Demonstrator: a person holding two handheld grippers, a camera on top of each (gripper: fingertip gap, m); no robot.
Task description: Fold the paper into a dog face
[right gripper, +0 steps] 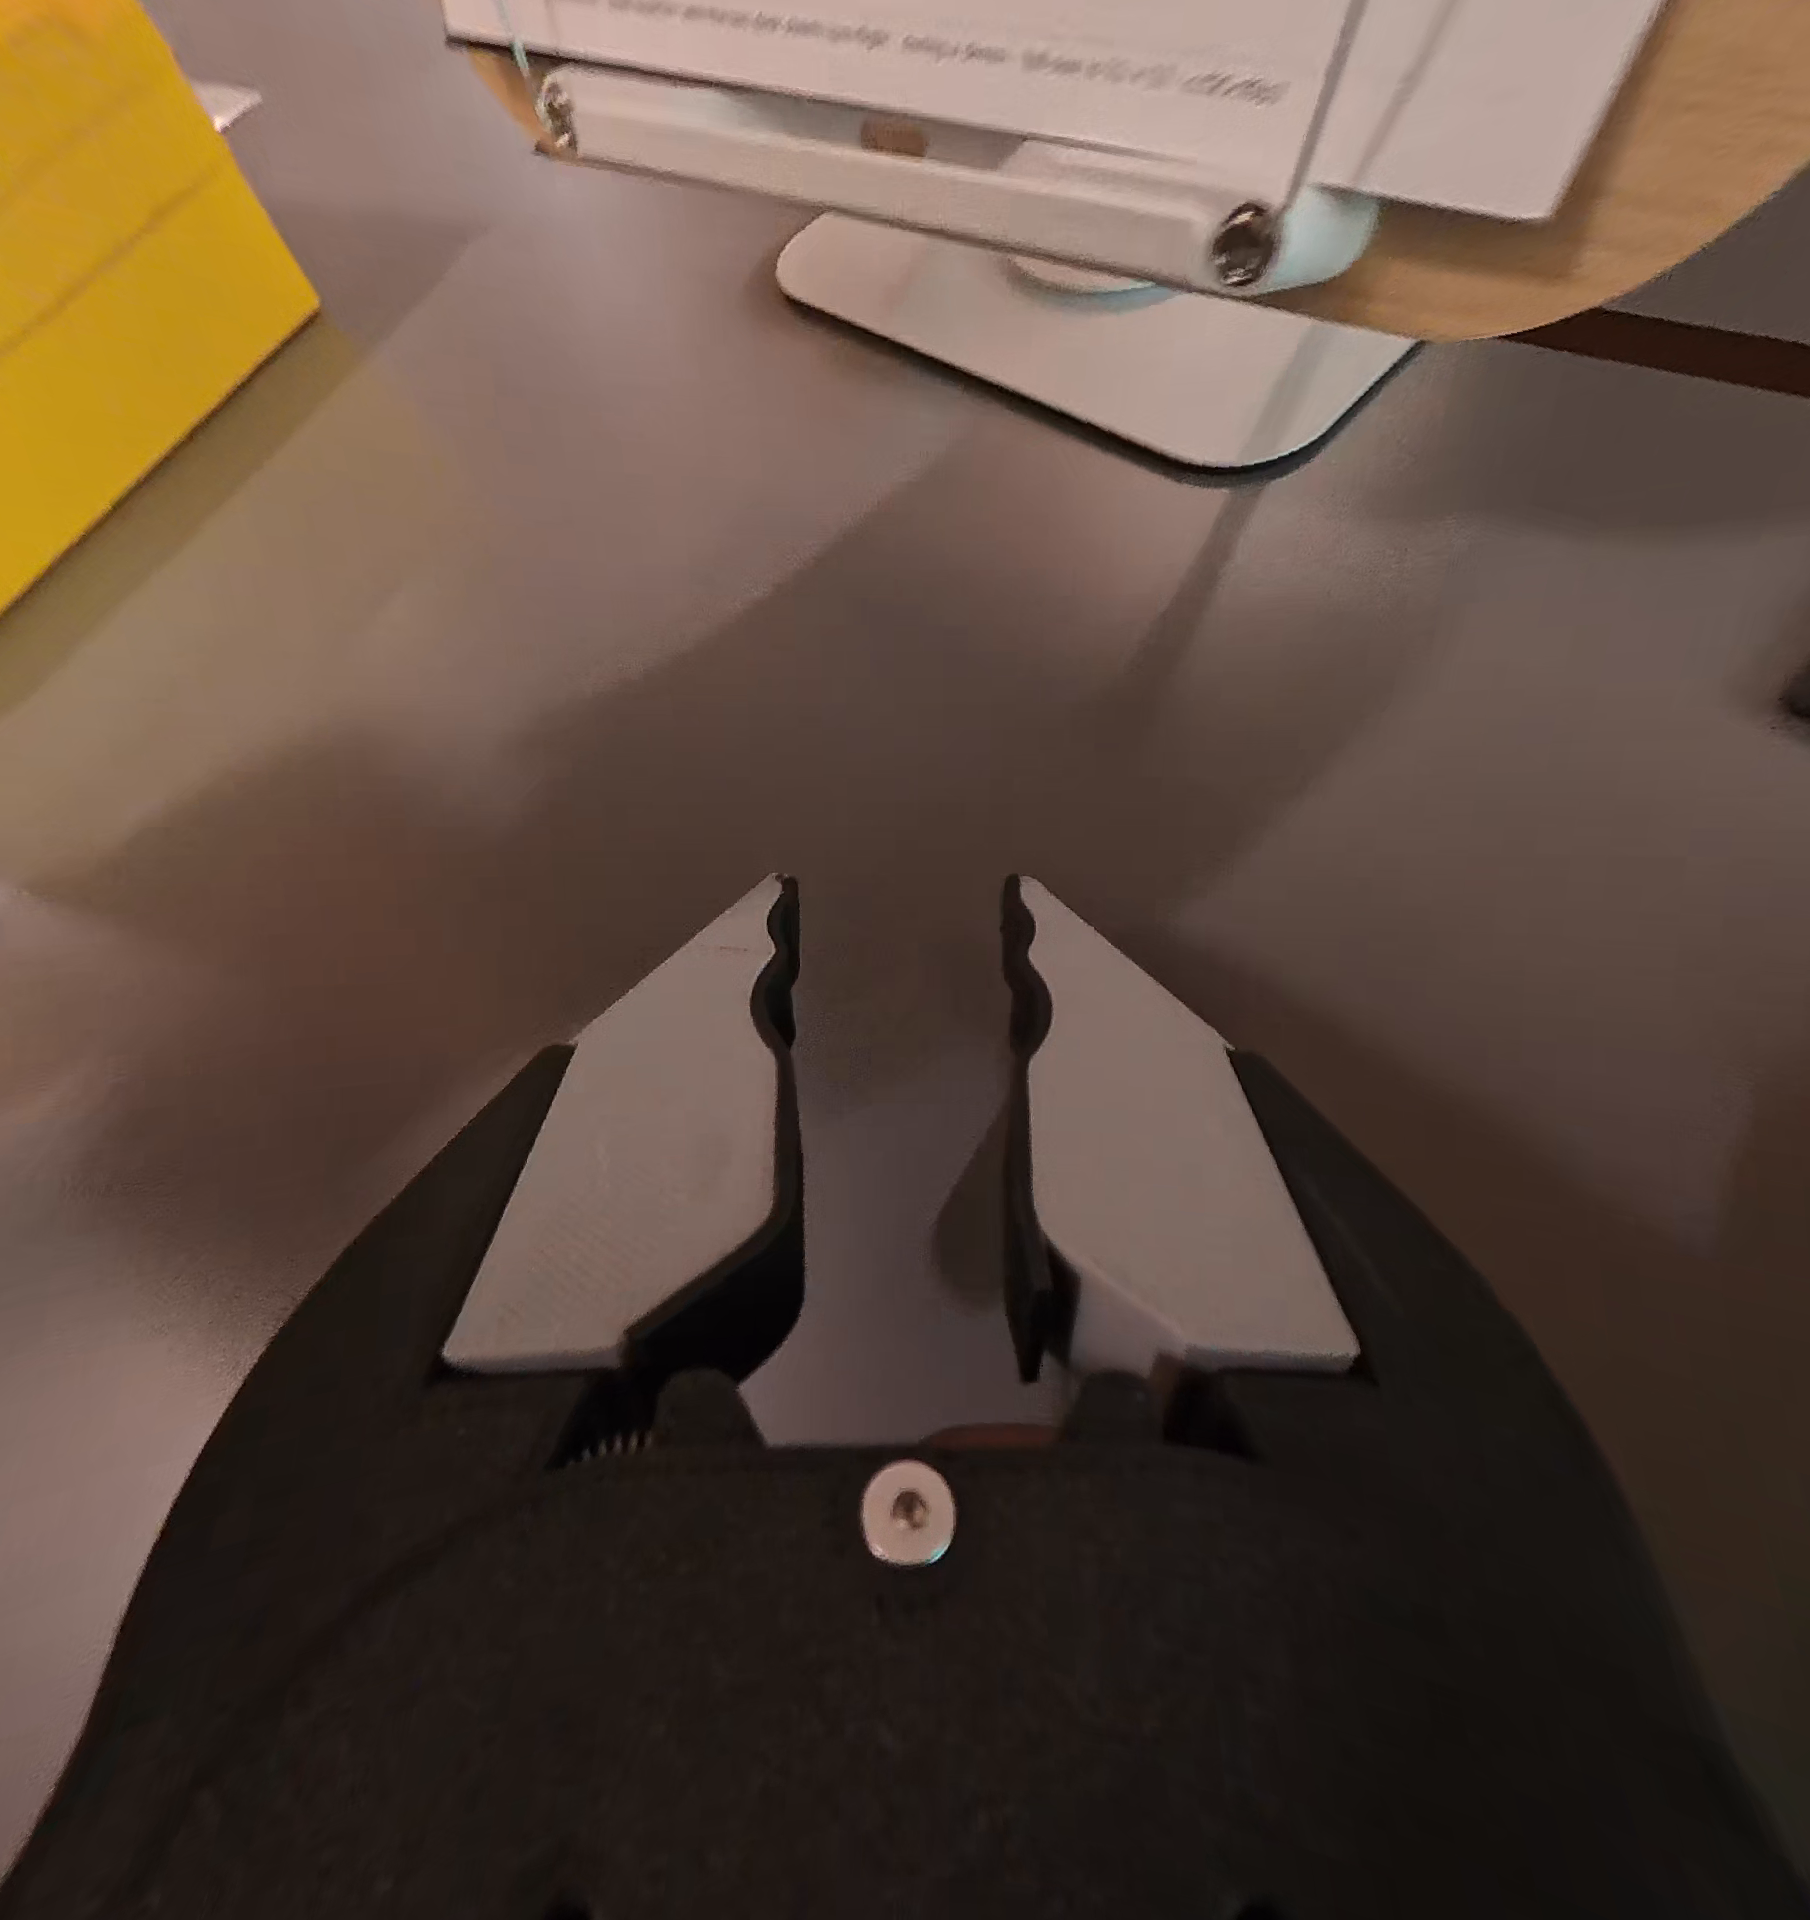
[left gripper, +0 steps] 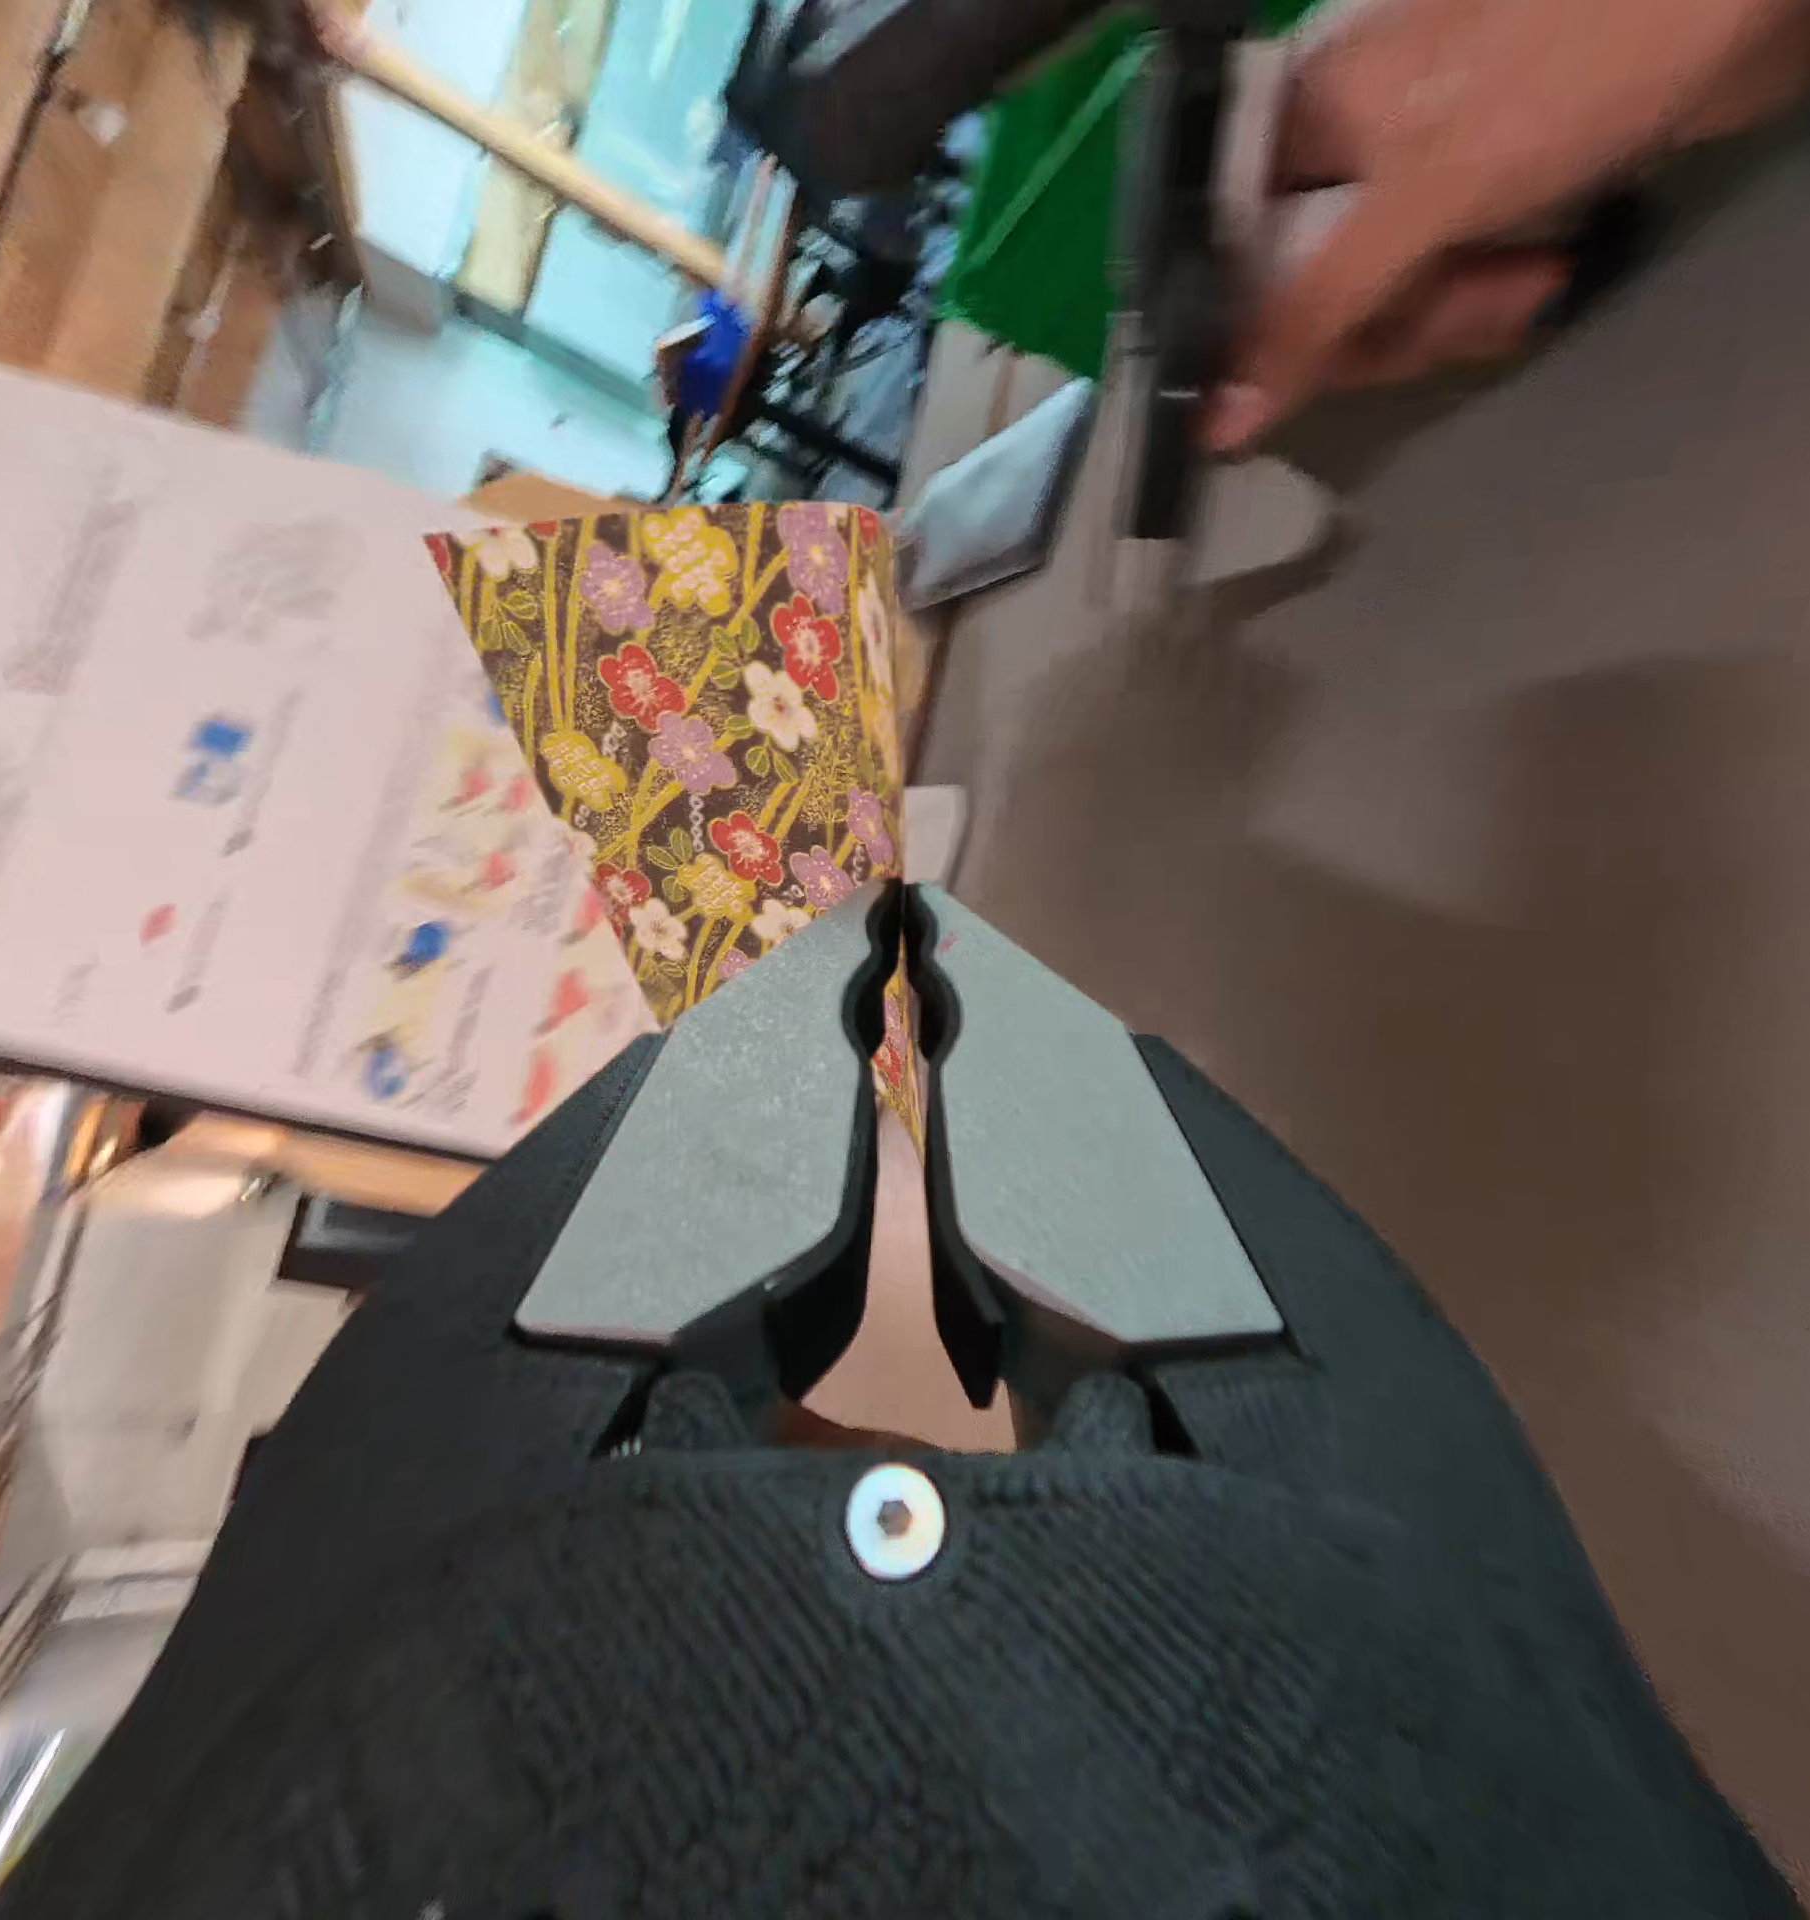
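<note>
The paper is a folded sheet of origami stock printed with red, white, purple and mustard-yellow blossoms and thin yellow stems on a dark ground. In the left wrist view it shows as a wedge: broad and flat-edged at the far end, narrowing to a point that disappears between the fingertips. Its long axis runs straight away from the camera along the fingers, wide end pointing outward. One straight edge slants down its left side; the right side ends at a crease, with a thin sliver of a second layer showing just past it. A bit of the same print shows lower down, in the gap between the pads.

The left gripper has its grey fingers pressed together at the tips, pinching the narrow end of the paper and holding it lifted off the grey tabletop. Behind the paper, on the left, stands a white instruction sheet, blurred, with small coloured pictures on it. At the upper right a person's hand grips the other gripper's dark handle; both are smeared by motion.

In the right wrist view the right gripper has its fingers spread apart with nothing between them, above the bare tabletop. Ahead of it is the white flat base of a stand, carrying a clamp bar and a sheet on a light wooden board. A yellow box sits at the far left.
</note>
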